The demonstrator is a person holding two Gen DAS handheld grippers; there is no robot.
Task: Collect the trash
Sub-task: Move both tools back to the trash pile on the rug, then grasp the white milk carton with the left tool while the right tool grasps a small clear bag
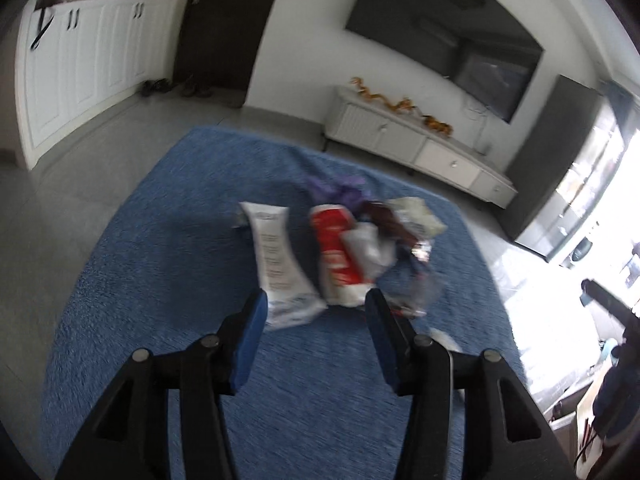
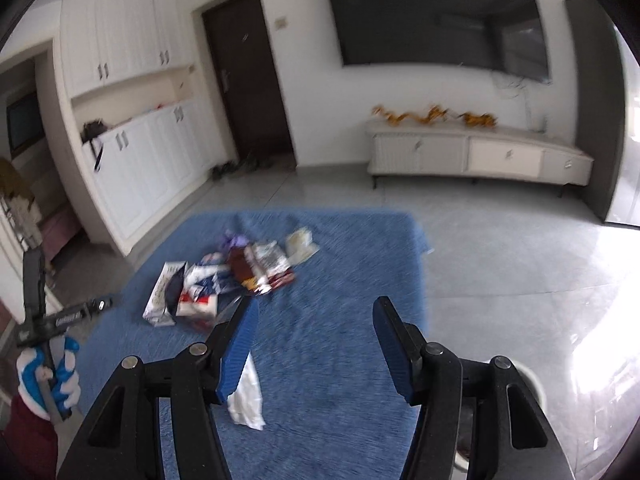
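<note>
Trash pile (image 1: 340, 252) on blue cloth (image 1: 160, 280) just beyond spread, empty left claw (image 1: 316, 308)

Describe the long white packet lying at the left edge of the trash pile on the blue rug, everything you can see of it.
The long white packet is a flat, glossy, crinkled pouch, probably plastic, with blurred rows of grey print. In the left wrist view it lies flat on the blue rug, lengthwise toward the camera, its near end blue-tinted. Its right edge meets the red and white wrapper. Neither gripper touches it.
</note>
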